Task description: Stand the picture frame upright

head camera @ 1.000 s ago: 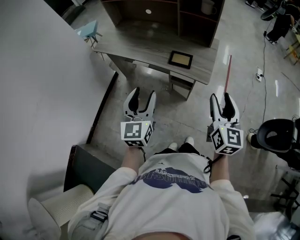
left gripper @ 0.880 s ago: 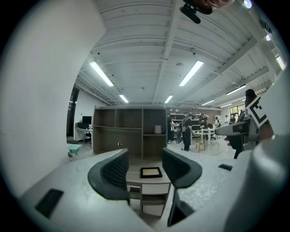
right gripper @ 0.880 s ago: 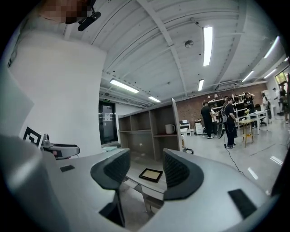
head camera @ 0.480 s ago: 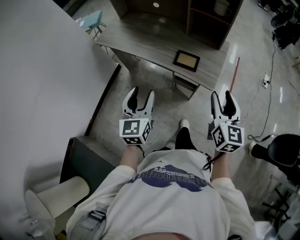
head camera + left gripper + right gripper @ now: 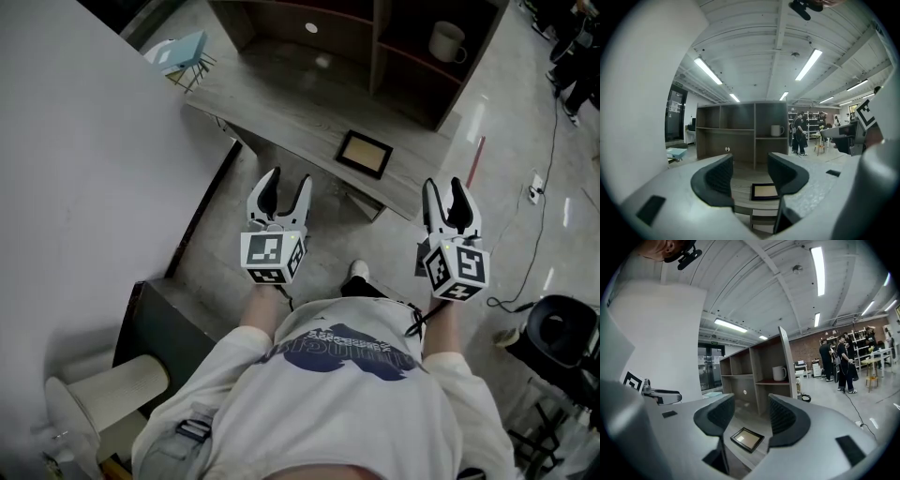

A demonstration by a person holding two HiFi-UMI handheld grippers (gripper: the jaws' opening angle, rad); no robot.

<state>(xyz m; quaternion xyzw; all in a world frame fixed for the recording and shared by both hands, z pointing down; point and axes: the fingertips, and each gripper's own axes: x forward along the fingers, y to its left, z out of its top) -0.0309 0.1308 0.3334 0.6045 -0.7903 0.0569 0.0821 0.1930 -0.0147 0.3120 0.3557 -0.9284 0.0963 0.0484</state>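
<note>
As the picture frame (image 5: 365, 154) lay flat on the bench (image 5: 272, 103) ahead, I held the left tool (image 5: 286, 183) and right tool (image 5: 444, 192) with jaws apart, empty. Neither touched it.

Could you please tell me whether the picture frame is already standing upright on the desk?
No, the picture frame lies flat, face up, on the desk near its front edge.

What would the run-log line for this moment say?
stage: before contact | picture frame: lying flat on desk, untouched | left gripper: open, empty, short of desk | right gripper: open, empty, short of desk
</note>
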